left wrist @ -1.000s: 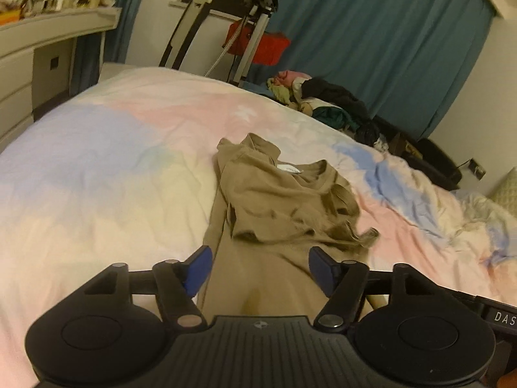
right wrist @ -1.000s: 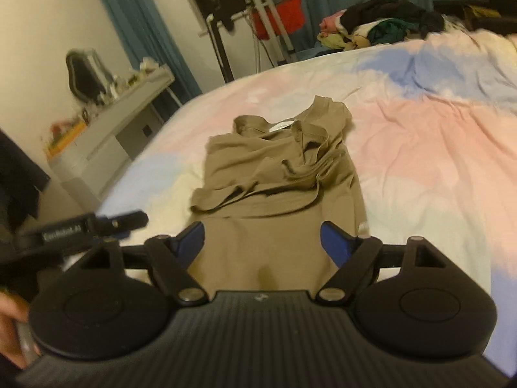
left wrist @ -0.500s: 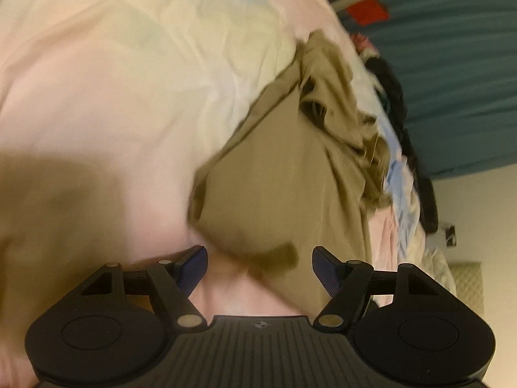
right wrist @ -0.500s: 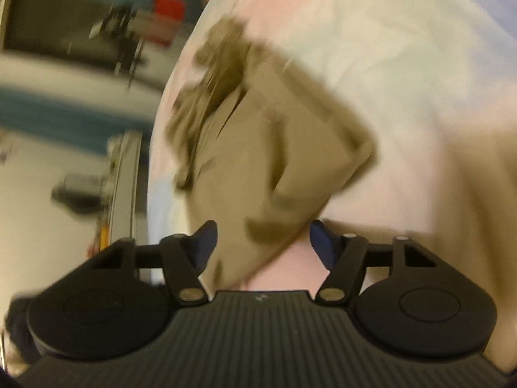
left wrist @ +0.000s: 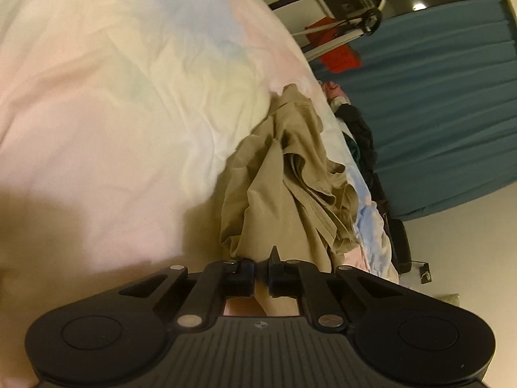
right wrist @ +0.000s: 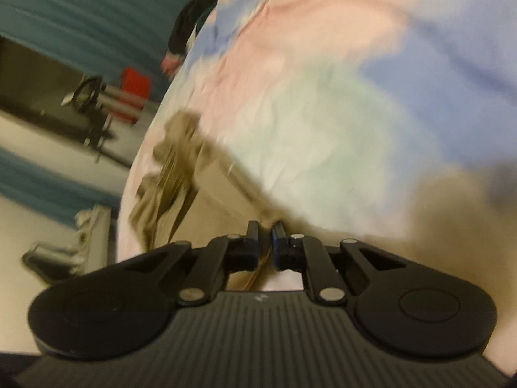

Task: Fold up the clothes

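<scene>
Grippers tilted sideways over bedspread (left wrist: 129,103): left gripper (left wrist: 261,270) and right gripper (right wrist: 265,245) each pinch shirt (left wrist: 278,174) hem.

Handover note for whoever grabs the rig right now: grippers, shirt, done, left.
Left gripper: shut on the tan shirt at its near hem.
Right gripper: shut on the same hem at the other corner; that view is blurred.
Shirt lies on the pastel bedspread, its far end bunched with the sleeves folded in.
Done: sleeves in, both hem corners gripped.
Left: probably carry the hem toward the collar, lay it flat, release.
</scene>
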Available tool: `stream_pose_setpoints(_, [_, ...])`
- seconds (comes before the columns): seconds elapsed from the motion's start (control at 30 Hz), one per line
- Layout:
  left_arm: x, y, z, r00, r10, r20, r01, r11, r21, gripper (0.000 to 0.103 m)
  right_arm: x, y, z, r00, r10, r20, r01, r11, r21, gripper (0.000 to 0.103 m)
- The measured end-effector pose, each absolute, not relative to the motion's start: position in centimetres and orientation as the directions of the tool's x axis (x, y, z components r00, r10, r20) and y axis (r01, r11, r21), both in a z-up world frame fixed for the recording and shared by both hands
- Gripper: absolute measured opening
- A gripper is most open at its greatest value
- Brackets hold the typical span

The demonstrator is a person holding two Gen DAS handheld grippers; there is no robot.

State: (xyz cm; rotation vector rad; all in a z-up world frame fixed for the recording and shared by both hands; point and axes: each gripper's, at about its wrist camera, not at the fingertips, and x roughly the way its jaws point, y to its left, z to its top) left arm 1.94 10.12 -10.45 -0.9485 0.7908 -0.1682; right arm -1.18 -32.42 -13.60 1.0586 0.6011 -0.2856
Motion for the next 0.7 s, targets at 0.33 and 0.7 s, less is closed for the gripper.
stream_pose_setpoints(0.33, [1.9,10.5,-10.9,0.641,-0.431,-0.635,-0.275,0.644,-0.714,0.033,-2.5,-32.2,-11.9,0.812,0.077,-0.579,0.464,0.516,0.720,0.008])
stream_pose_setpoints(0.7, [2.8,10.4,-12.2,0.640,-0.441,-0.629,-0.291,0.619,-0.730,0.043,0.0,-29.4,-15.3,0.759,0.387,-0.524,0.402,0.354,0.845,0.078])
